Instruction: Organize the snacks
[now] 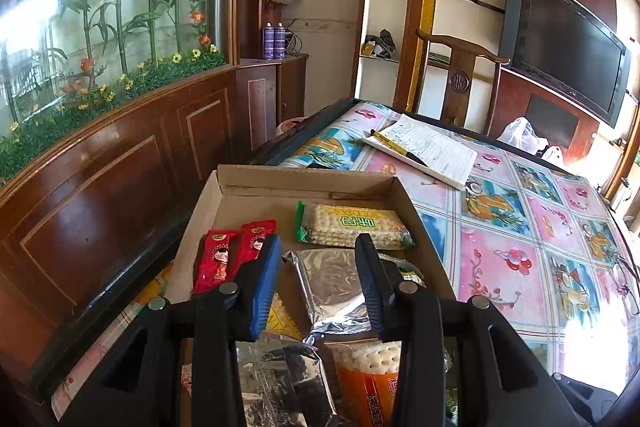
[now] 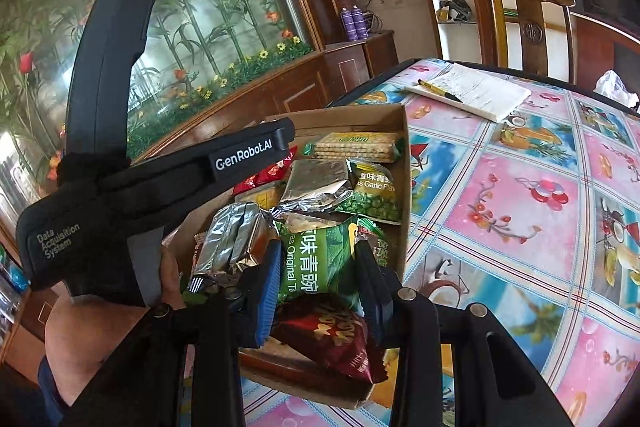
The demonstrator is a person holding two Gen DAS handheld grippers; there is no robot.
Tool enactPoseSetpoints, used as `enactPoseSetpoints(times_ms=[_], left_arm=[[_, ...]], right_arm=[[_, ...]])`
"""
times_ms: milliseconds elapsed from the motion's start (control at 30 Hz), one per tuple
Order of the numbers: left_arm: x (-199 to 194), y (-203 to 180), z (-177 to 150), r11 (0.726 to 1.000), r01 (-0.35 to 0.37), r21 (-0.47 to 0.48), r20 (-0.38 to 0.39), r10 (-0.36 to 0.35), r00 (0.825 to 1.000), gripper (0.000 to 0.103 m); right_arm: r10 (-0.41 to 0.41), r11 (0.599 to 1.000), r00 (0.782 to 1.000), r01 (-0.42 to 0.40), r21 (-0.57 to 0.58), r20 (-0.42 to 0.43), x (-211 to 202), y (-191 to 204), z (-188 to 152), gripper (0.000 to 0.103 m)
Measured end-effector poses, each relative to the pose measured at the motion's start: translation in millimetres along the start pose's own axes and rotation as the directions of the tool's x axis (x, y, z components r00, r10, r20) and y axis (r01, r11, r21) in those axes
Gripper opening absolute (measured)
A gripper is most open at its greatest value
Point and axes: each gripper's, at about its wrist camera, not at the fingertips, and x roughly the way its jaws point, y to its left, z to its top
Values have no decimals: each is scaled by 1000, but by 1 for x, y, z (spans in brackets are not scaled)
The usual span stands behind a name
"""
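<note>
Indoors, fruit-patterned tablecloth [image 1: 520,239], wood panelling [image 1: 100,187].

You're getting strong daylight flooding in, blowing out the glass panel [image 1: 36,23] at the left and the tablecloth [image 1: 592,339] at lower right, while the fisheye is bending the room's edges into dark corners and everything is staying pretty sharp, with the close-up gripper bodies sitting in shadow.
</note>
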Motion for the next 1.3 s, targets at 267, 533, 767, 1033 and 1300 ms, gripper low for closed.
enactPoseSetpoints(times_ms=[267,533,767,1033,1300], left_arm=[[-1,-2,0,1000,-16,11,16,16,1000,37],[-2,-4,1,1000,-25,14,23,25,999,37],[-5,-5,3,999,-30,17,42,29,999,41],[-11,-4,3,999,-41,8,83,40,996,63],[-23,-5,2,999,-44,-4,141,44,989,82]], right_arm=[[-5,1000,1000,4,-12,-21,9,1,-3,40],[-9,1000,1000,9,-18,-19,7,3,-3,44],[-12,1000,1000,12,-18,-21,6,3,-5,45],[-26,999,999,27,-37,27,-13,3,-1,65],[-66,996,992,71,-44,108,-51,-6,-2,83]])
